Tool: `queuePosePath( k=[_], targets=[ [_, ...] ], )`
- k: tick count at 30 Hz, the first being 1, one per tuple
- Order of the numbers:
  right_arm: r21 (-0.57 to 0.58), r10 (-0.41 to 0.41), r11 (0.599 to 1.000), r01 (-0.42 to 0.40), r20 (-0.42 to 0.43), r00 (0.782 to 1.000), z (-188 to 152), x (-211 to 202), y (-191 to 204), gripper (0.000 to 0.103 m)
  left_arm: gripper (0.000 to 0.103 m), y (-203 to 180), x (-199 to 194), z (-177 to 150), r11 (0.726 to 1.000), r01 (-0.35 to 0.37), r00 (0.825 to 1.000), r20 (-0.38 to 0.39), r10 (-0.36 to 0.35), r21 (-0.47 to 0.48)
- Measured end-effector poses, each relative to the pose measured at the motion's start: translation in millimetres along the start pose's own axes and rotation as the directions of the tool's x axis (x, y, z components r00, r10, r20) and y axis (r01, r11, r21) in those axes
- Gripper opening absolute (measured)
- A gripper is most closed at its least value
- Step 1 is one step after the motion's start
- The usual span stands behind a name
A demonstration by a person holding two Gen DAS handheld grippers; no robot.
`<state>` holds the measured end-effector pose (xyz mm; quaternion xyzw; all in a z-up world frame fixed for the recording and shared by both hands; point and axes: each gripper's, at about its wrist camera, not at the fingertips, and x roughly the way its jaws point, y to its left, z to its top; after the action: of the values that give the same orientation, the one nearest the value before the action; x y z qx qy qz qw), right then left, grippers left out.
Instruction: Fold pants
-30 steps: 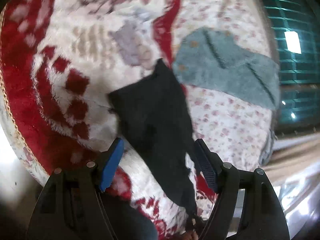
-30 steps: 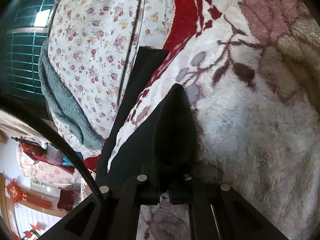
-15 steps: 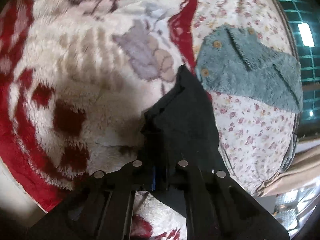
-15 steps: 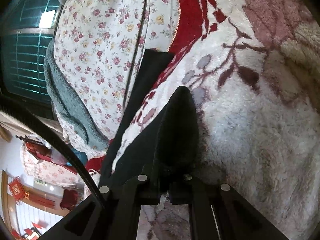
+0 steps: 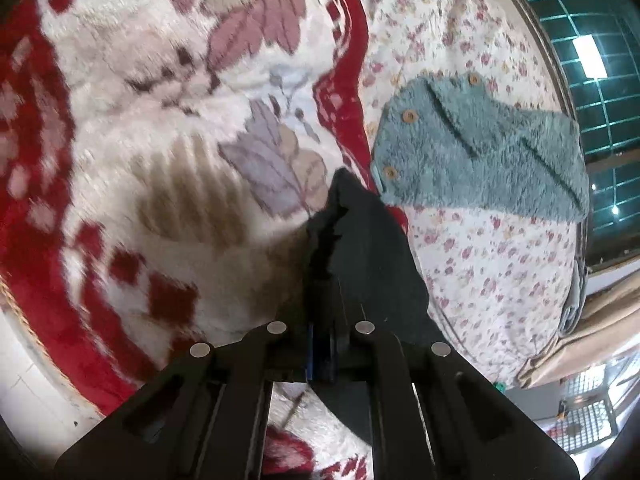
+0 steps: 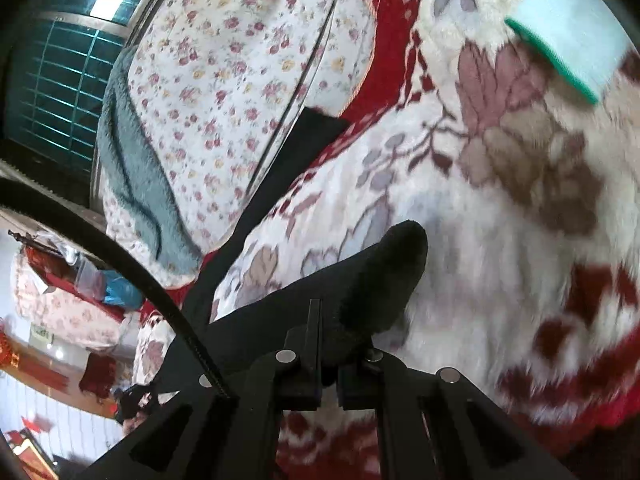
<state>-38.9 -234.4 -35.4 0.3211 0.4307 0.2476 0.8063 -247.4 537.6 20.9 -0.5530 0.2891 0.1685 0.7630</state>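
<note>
Over the fleecy red-and-white blanket (image 5: 168, 208) on the bed, my left hand-held gripper (image 5: 324, 344) and right hand-held gripper (image 6: 328, 364) each pinch shut on the black pants (image 5: 368, 252), which seem light, limp and best held at corners.

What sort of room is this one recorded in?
Most likely a bedroom in a home: the black pants lie on a plush red-and-white blanket over a floral quilt, with a folded teal fleece garment beside them and a window behind.
</note>
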Motion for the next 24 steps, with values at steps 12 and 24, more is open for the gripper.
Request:
queuePosePath(
  k=[12,24],
  targets=[
    [0.312,0.072,0.95,-0.026,-0.137,0.988,-15,21,-52,0.028,0.022,44,8,2,0.992,-0.101,0.99,-0.107,0.093,-0.077],
    [-0.024,0.076,0.997,-0.076,0.002,0.997,99,27,62,0.041,0.073,-161,-36,-32,0.952,0.061,0.956,0.256,-0.142,0.3]
  ],
)
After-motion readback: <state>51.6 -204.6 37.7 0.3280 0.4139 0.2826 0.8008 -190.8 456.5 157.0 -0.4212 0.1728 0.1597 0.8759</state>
